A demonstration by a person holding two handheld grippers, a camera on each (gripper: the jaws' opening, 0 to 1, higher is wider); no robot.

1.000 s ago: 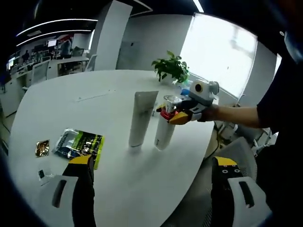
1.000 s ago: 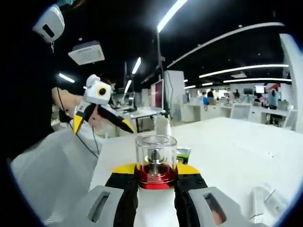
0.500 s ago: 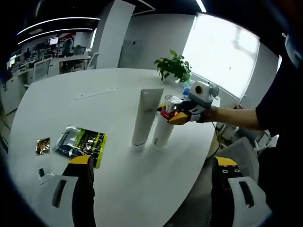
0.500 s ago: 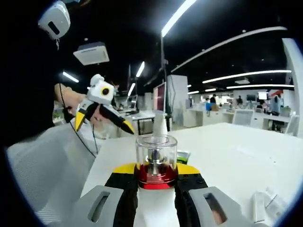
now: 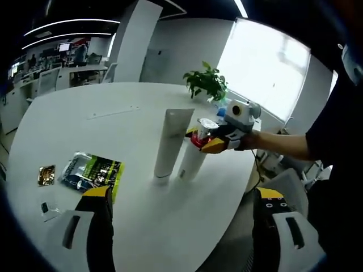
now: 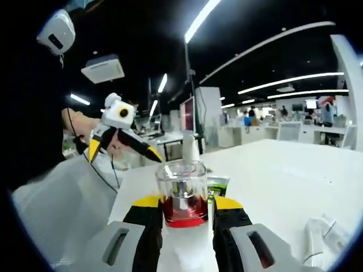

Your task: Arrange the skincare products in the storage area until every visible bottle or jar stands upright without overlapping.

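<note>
A tall white tube (image 5: 168, 141) stands upright on its cap on the round white table (image 5: 85, 124). Right beside it leans a white bottle (image 5: 193, 156) with a red collar and a clear cap (image 6: 181, 180), its base on the table. My right gripper (image 5: 205, 140) is shut on that red collar (image 6: 182, 208), jaws on either side. In the right gripper view the tube's top (image 6: 188, 148) pokes up behind the cap. My left gripper (image 5: 183, 192) is open, its jaws wide apart over the table's near edge; it also hangs in the air as the left gripper (image 6: 122, 154) in the right gripper view.
A green packet (image 5: 95, 171) and a small gold sachet (image 5: 45, 174) lie at the table's left, with a little white item (image 5: 45, 208) nearer me. A potted plant (image 5: 206, 80) stands at the far edge. White sachets (image 6: 320, 238) lie right of the bottle. A person's arm (image 5: 283, 141) reaches in.
The bottle in my right gripper now leans more, top tipped away from the tube. The tube has not moved. My left gripper stays open.
</note>
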